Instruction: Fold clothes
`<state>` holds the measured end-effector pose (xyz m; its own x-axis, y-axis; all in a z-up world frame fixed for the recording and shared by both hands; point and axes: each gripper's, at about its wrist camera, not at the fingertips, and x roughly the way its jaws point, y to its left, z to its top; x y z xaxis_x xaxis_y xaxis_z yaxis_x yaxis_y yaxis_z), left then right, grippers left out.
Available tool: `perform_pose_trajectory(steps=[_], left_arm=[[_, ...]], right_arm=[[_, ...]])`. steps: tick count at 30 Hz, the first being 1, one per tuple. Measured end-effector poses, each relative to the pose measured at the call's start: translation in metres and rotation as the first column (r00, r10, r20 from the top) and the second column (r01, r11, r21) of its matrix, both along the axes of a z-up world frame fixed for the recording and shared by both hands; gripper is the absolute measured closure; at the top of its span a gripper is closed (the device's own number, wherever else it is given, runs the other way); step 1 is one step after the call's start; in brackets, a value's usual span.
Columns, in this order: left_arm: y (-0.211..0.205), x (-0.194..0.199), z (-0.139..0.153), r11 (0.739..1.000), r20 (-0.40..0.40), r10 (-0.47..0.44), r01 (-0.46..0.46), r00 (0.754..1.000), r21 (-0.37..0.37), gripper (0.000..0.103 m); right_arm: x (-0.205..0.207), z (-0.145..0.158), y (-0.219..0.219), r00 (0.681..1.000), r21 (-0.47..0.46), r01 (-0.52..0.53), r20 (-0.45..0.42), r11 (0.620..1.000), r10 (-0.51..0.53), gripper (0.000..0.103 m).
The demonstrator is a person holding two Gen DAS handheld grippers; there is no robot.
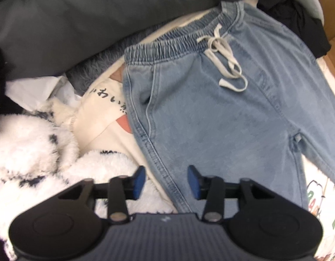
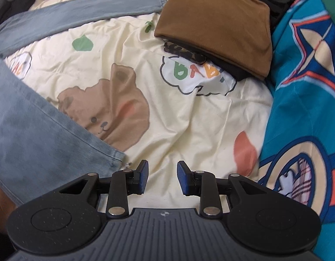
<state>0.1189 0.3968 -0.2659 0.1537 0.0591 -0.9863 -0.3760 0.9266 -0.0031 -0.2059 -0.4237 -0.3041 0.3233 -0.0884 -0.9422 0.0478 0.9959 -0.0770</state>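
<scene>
- While both tools hang over the bed, the left gripper (image 1: 166, 179) is released, its blue pads apart with nothing between them, above the outer seam of the jeans (image 1: 221, 108).
- Just past it, the jeans lie flat on the cream bear-print sheet (image 2: 178, 119), white drawstring (image 1: 224, 61) knotted at the waistband.
- Likewise unclenched and empty, the right gripper (image 2: 162, 177) hovers over bare sheet beside a jeans leg hem.
- Farther off, a folded brown garment (image 2: 217, 21) sits near the sheet's far edge.

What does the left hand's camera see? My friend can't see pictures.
Light blue jeans with a white drawstring lie flat on a cream sheet. The left gripper hangs open above them, holding nothing.
</scene>
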Motion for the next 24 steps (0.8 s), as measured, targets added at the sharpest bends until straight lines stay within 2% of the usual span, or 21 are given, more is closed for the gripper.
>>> perform_pose_trajectory(steps=[5, 9, 11, 13, 19, 24], left_arm=[[-0.006, -0.005, 0.026, 1.000, 0.018, -0.027, 0.028, 0.999, -0.004, 0.047], [-0.010, -0.009, 0.052, 0.999, 0.048, -0.054, 0.054, 0.997, 0.007, 0.046], [-0.012, -0.010, 0.063, 0.998, 0.061, -0.063, 0.062, 0.996, 0.015, 0.045], [-0.013, -0.011, 0.071, 0.997, 0.071, -0.070, 0.068, 0.995, 0.024, 0.045], [-0.020, -0.011, 0.081, 0.995, 0.079, -0.097, 0.095, 0.992, 0.034, 0.045], [-0.024, -0.012, 0.073, 0.995, 0.068, -0.100, 0.098, 0.993, 0.030, 0.045]], right_arm=[[-0.004, 0.009, 0.000, 0.994, -0.019, -0.104, 0.023, 0.994, 0.105, 0.066], [-0.014, 0.011, 0.019, 0.985, 0.048, -0.170, 0.049, 0.984, 0.168, 0.065], [-0.023, 0.008, 0.033, 0.977, 0.082, -0.211, 0.058, 0.974, 0.207, 0.055], [-0.033, 0.001, 0.047, 0.970, 0.094, -0.242, 0.060, 0.966, 0.238, 0.051], [-0.054, -0.024, 0.075, 0.972, 0.169, -0.236, 0.041, 0.957, 0.232, 0.051], [-0.054, -0.041, 0.102, 0.965, 0.232, -0.258, 0.007, 0.938, 0.263, 0.051]])
